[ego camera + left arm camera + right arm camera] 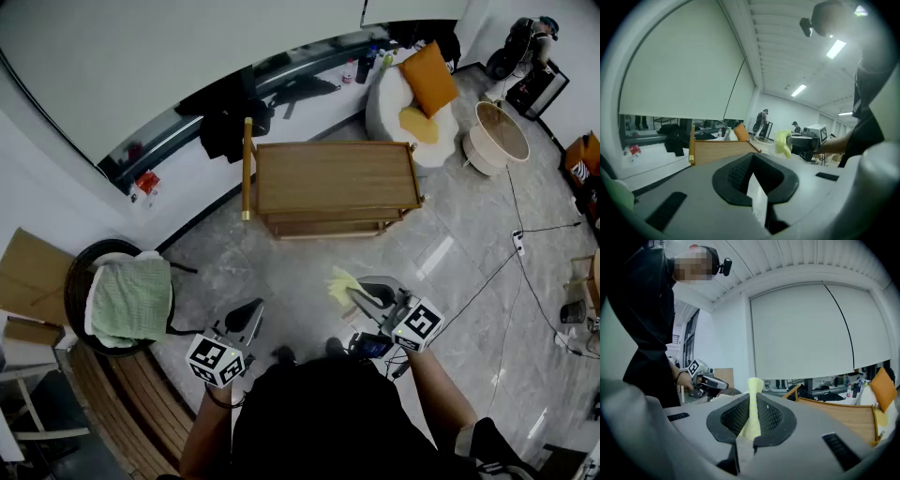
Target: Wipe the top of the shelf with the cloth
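The right gripper (362,298) is held over the grey tiled floor (450,253), in front of the near edge of the low wooden shelf (336,176) and well apart from it. In the right gripper view its jaws are pressed together on a pale yellow cloth (753,397). The cloth is pinched between the dark ribbed pads (771,416) and stands up past them as a narrow upright fold. In the head view the cloth (343,284) fans out beyond the jaw tips toward the shelf, touching neither the shelf nor the floor. It is also seen in the left gripper view, bunched at the tip of the right gripper (790,140).

The left gripper (251,315) is held to the left, level with the right one and apart from it. In its own view the jaws (754,180) are drawn almost together, with only a thin pale sliver left between the pads. Nothing is gripped between them and nothing is touched.

The shelf stands on the floor close to the far wall, and its flat brown top (843,414) is seen in all three views. A wooden post rises at its left rear corner (692,145).

By the left edge of the floor, a round dark basket (79,281) is draped with a green towel (131,300). Beyond the shelf's right rear corner, a white armchair (389,98) is seen with an orange cushion (431,77) on it.
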`<state>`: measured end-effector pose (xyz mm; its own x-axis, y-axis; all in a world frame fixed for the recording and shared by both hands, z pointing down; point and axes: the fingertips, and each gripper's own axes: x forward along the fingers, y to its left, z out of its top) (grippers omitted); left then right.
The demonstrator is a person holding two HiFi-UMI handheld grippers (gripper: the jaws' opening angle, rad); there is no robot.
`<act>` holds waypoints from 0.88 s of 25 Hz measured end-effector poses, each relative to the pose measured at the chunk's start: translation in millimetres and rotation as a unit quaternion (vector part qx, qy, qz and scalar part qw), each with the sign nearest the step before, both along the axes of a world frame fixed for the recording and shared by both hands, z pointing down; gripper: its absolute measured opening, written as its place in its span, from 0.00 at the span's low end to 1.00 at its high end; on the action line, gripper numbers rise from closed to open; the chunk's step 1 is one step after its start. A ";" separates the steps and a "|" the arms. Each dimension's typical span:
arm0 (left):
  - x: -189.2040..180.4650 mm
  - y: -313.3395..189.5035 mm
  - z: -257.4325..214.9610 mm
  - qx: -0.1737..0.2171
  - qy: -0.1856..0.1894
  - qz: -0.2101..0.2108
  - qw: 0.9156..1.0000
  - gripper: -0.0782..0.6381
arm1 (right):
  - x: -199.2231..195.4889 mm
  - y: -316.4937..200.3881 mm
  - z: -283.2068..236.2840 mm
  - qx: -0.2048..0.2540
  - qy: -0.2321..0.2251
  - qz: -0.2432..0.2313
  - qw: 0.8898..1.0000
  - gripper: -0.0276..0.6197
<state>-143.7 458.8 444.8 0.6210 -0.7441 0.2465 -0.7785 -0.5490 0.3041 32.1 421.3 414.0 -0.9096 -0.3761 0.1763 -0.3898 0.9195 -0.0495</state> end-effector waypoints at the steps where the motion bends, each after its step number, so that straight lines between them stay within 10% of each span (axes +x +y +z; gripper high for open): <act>1: -1.7 2.0 0.1 -0.002 0.006 0.002 1.000 0.11 | -2.2 1.0 -0.8 0.000 0.001 0.004 1.000 0.10; 22: -46.5 -39.1 3.7 -0.030 0.036 0.013 0.999 0.11 | -72.4 -37.5 -6.8 -0.016 0.002 0.048 0.999 0.10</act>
<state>-190.2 419.8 448.5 0.6577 -0.7125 0.2445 -0.7391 -0.5478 0.3920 -40.3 383.8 407.2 -0.8689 -0.4558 0.1929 -0.4763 0.8760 -0.0760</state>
